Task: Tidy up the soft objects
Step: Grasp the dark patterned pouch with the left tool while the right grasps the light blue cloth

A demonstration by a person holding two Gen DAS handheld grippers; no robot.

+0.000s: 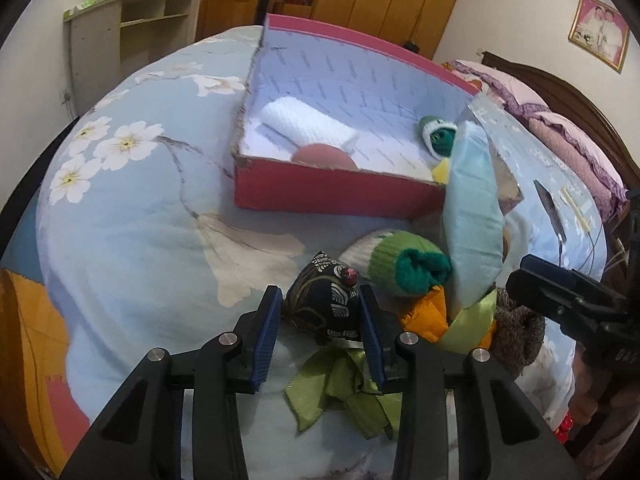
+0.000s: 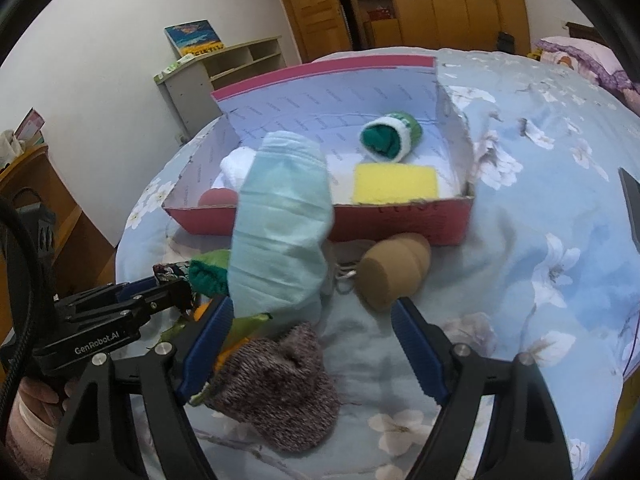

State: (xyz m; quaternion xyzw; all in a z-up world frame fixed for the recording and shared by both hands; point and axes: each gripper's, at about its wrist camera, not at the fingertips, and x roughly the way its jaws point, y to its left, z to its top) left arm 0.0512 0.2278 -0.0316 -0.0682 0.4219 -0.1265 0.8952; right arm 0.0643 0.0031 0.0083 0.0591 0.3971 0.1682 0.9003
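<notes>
My left gripper (image 1: 320,294) is shut on a black embroidered pouch (image 1: 324,304), whose green ribbon (image 1: 340,392) trails on the bed beneath. Beside it lie a green and white rolled sock (image 1: 400,268) and an orange cloth (image 1: 426,316). The same gripper (image 2: 172,284) appears at the left of the right wrist view. My right gripper (image 2: 312,304) stands wide open over a brown-grey knitted sock (image 2: 276,392). A light blue fabric pouch (image 2: 280,224) stands upright just ahead of it. A tan foam piece (image 2: 394,270) lies by the right finger.
A pink cardboard box (image 2: 400,220) sits on the floral blue bedspread (image 1: 140,240) and holds a white towel (image 1: 308,124), a red round item (image 1: 322,156), a green sock roll (image 2: 390,138) and a yellow sponge (image 2: 394,184). Shelves and wardrobes stand behind.
</notes>
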